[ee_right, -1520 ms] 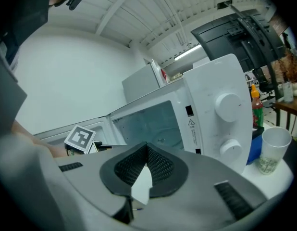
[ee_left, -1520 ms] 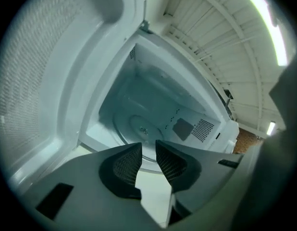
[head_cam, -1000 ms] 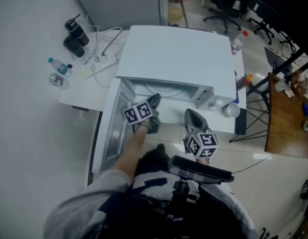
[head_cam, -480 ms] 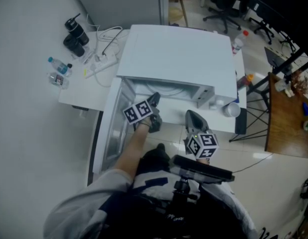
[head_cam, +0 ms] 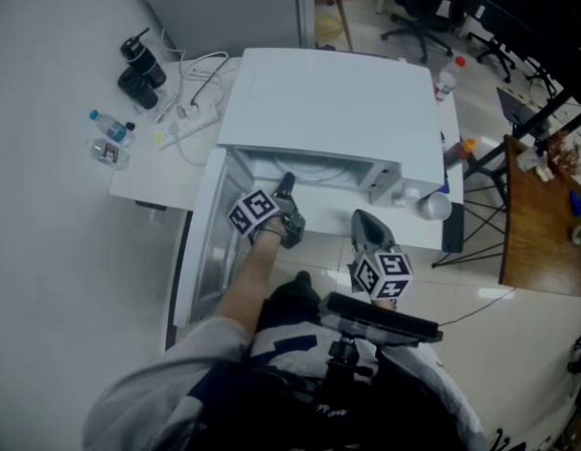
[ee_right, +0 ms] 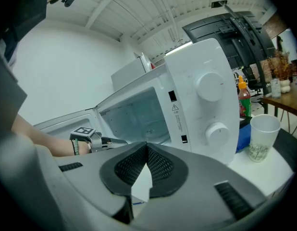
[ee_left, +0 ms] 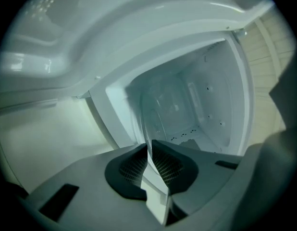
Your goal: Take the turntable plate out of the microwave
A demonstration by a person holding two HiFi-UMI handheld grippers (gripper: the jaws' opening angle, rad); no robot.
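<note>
The white microwave (head_cam: pixel 328 101) stands with its door (head_cam: pixel 208 242) swung open to the left. The clear glass turntable plate (ee_left: pixel 172 109) lies inside the cavity (head_cam: pixel 314 170). My left gripper (head_cam: pixel 287 182) reaches into the opening, rolled on its side. Its jaws have just been closing, and in the left gripper view (ee_left: pixel 149 146) the pads pinch the plate's near rim. From the right gripper view the left gripper (ee_right: pixel 110 140) shows at the cavity mouth. My right gripper (head_cam: pixel 361 217) hangs in front of the microwave, shut (ee_right: pixel 146 148), with nothing between its pads.
A paper cup (head_cam: pixel 437 207) stands on the table to the right of the microwave, also shown as the cup (ee_right: pixel 262 136) beside a sauce bottle (ee_right: pixel 243 97). Water bottles (head_cam: pixel 110 132), a power strip (head_cam: pixel 189 120) and a black flask (head_cam: pixel 140 64) lie at the left.
My left gripper has rolled, its marker cube turning, and its tips have edged slightly deeper into the cavity. The right gripper has stayed put.
</note>
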